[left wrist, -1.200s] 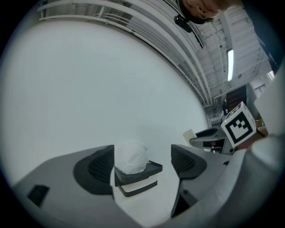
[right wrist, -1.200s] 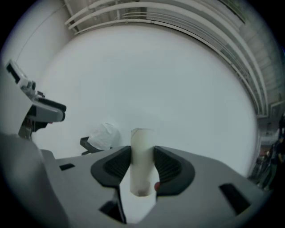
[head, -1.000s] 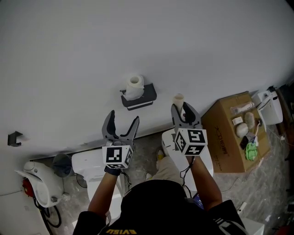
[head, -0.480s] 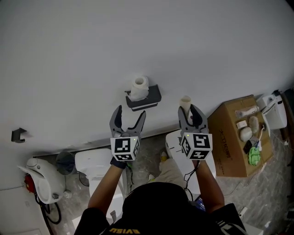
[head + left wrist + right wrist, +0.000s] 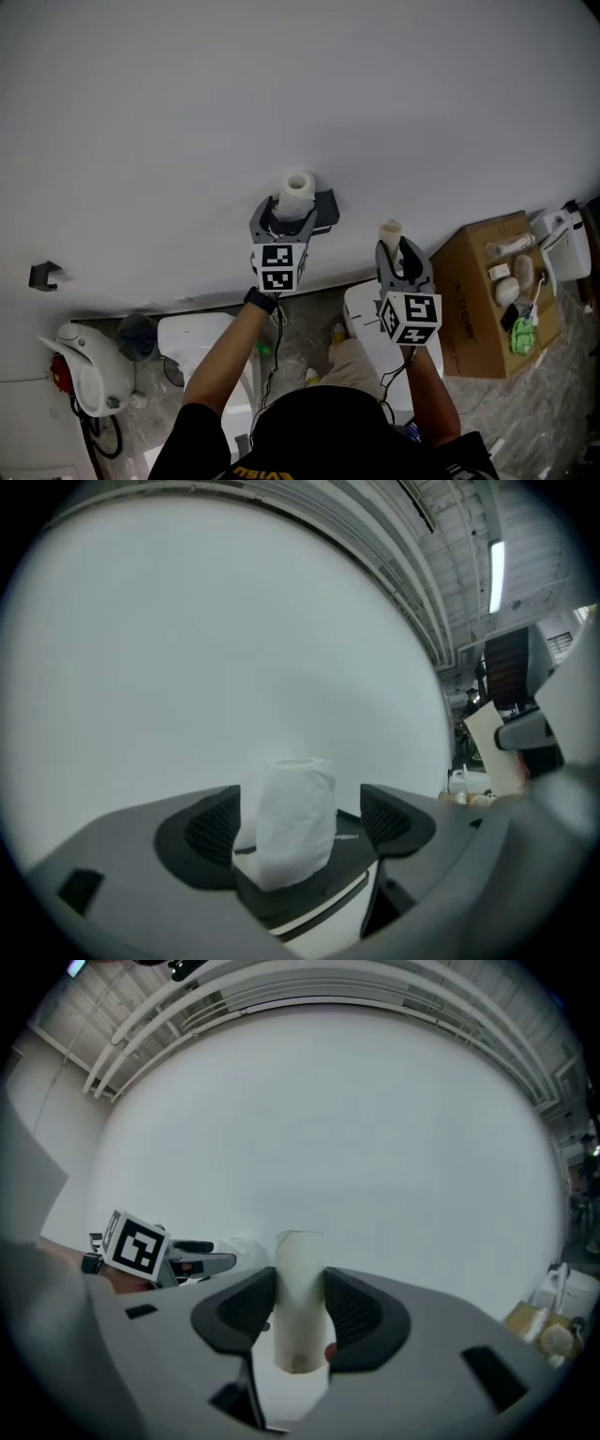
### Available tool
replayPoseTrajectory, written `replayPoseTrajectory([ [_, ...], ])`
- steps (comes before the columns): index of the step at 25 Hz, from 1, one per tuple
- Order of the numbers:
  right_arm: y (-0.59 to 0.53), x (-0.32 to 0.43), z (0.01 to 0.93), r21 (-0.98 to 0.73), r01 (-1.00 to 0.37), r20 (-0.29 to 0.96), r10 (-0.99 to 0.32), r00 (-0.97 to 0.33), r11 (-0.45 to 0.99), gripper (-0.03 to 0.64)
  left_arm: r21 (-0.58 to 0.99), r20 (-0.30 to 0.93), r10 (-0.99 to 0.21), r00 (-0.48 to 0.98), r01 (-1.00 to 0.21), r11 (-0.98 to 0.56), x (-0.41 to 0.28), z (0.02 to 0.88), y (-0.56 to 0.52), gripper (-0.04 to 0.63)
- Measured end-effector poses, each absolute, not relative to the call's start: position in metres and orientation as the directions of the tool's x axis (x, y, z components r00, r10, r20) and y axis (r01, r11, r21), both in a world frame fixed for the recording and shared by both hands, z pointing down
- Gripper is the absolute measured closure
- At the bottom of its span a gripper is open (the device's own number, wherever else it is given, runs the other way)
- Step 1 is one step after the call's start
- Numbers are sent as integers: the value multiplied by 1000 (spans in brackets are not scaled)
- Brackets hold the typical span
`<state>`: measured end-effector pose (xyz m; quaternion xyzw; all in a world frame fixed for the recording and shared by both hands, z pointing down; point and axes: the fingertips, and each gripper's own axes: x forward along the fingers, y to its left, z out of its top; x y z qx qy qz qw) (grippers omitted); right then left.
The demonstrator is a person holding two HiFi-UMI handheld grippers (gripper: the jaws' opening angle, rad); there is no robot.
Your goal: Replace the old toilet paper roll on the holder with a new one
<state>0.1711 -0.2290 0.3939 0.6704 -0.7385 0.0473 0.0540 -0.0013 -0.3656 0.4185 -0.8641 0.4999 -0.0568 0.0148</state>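
A white toilet paper roll [image 5: 298,187] stands upright on the black wall holder [image 5: 325,208]. My left gripper [image 5: 287,212] reaches level up to it, open, one jaw on each side of the roll [image 5: 295,817]. The left pad sits close to the paper and a gap shows at the right pad. The holder's black shelf [image 5: 309,892] lies under the roll. My right gripper [image 5: 398,251] hangs back from the wall to the right, shut on a bare cardboard tube [image 5: 390,231], which stands upright between its pads [image 5: 298,1307].
Below are a white toilet [image 5: 192,342], a white appliance [image 5: 80,370] at left and a small black wall hook [image 5: 42,275]. A cardboard box [image 5: 478,281] with several small items on top and a white device [image 5: 567,244] sit at right.
My left gripper has moved forward to the wall and now straddles the roll on the holder. The right gripper has stayed where it was, still holding the tube.
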Motion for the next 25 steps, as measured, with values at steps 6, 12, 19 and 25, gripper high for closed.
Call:
replayPoseTrajectory([
  [6,-227,179,394,-5,-996,144,-985,-89,90,448,-84,66,-860,507,-856,-511,9,407,-392,189],
  [12,-228,184,395,-9,-997,148,-986,-81,80,448,-80,71,-859,506,-856,-511,12,408,-400,189],
  [19,-229,178,396,-25,-995,144,-984,-103,100,448,-87,73,-853,517,-849,-522,17,409,-400,206],
  [25,-229,178,395,-27,-995,145,-984,-104,101,448,-83,63,-863,501,-859,-505,13,408,-401,318],
])
